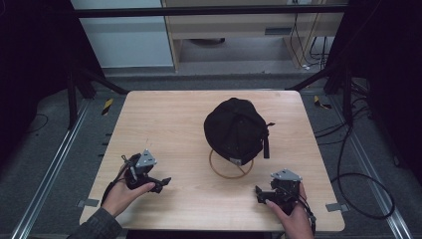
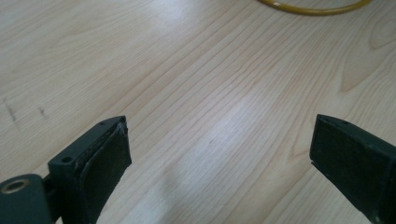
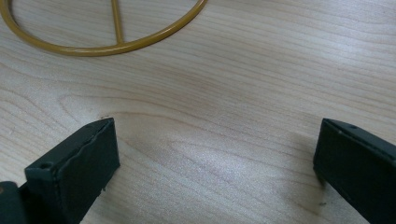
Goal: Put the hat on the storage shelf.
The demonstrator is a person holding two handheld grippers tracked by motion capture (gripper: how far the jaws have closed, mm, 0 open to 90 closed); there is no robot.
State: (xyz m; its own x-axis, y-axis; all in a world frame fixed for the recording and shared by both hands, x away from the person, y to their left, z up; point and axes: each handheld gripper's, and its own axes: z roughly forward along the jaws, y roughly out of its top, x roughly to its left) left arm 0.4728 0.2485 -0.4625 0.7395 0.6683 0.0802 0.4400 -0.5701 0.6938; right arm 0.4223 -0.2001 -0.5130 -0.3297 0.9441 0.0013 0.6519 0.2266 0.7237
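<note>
pale wooden table [image 1: 164,119], grey floor [image 1: 50,159], black cables [image 1: 358,189], dim surroundings

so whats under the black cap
A yellow wire ring lies flat on the table below the black cap, with a straight bar across it in the right gripper view. Any upright holding the cap up is covered by it.
</note>
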